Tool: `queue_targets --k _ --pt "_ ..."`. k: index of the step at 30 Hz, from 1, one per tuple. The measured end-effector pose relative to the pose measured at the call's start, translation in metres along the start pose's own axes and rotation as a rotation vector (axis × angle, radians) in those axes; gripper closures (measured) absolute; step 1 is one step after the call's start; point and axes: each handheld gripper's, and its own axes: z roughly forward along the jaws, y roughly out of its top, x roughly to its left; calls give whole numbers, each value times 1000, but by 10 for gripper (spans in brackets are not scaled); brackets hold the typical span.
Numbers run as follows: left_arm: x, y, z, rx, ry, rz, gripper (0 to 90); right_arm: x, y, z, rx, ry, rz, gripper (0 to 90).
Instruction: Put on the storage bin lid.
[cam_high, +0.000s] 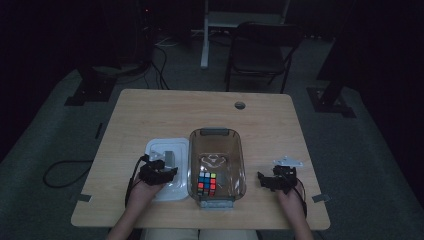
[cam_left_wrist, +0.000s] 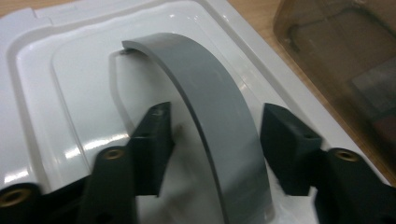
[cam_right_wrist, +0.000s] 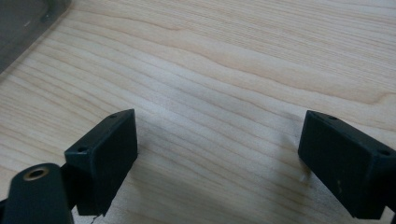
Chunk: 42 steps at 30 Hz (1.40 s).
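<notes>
A white plastic lid (cam_high: 161, 148) lies flat on the table, left of a clear brown-tinted box (cam_high: 192, 150). The lid carries an arched grey handle (cam_left_wrist: 219, 116). My left gripper (cam_left_wrist: 215, 112) straddles that handle: the handle stands between the two black jaws, with a gap showing at the left pad (cam_left_wrist: 156, 140) and the right pad (cam_left_wrist: 285, 140) close beside it. In the high view the left gripper (cam_high: 169, 170) sits over the lid's near half. A colourful puzzle cube (cam_high: 206, 184) rests inside the box. My right gripper (cam_right_wrist: 218, 119) is open over bare wood, right of the box (cam_high: 262, 179).
The wooden table (cam_high: 150, 110) has a round cable hole (cam_high: 240, 105) near its far edge. A corner of the tinted box (cam_right_wrist: 23, 28) shows in the right gripper view. A dark folding chair (cam_high: 260, 50) and desk legs stand beyond the table.
</notes>
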Motion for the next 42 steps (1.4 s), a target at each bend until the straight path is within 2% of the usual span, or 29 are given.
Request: queue_targets --k 3,5,6,10,11,13,14,16,18,26,28,29,31,34,42 --pt "1 0 0 -4 -16 -10 554 1 0 0 1 3 -2 118" --pt "2 -1 -1 -18 -13 -11 554 2 0 0 3 4 -3 117" --pt "3 -1 -2 -26 -15 -18 628 4 0 0 1 6 -12 117" --pt "8 -2 -4 -40 -4 -21 647 7 1 0 -2 7 -27 117" --pt "13 -2 -8 -56 1 -38 664 9 1 -2 -8 15 -32 118" --pt "15 -2 -9 -64 3 -45 687 10 1 -3 -19 22 -32 117" --pt "19 -2 -13 -87 4 -58 696 12 3 -5 -28 31 -38 117" --pt "19 -2 -13 -87 4 -58 698 13 3 -6 -39 40 -45 117" --pt "28 1 -22 -104 -2 -80 705 18 4 -7 -49 62 -56 117" --pt "42 1 -39 -142 0 -130 710 31 4 -11 -70 115 -77 117" --pt "43 1 -41 -142 1 -129 710 32 4 -11 -76 119 -78 117" --pt "44 1 -45 -144 4 -127 711 37 4 -11 -81 117 -99 117" --pt "45 1 -46 -141 1 -126 711 39 4 -11 -79 115 -109 117" --pt "46 1 -51 -146 -6 -130 711 45 4 -10 -75 142 -109 117" --pt "51 10 -79 -185 -34 -142 713 61 6 -9 -85 214 -131 120"
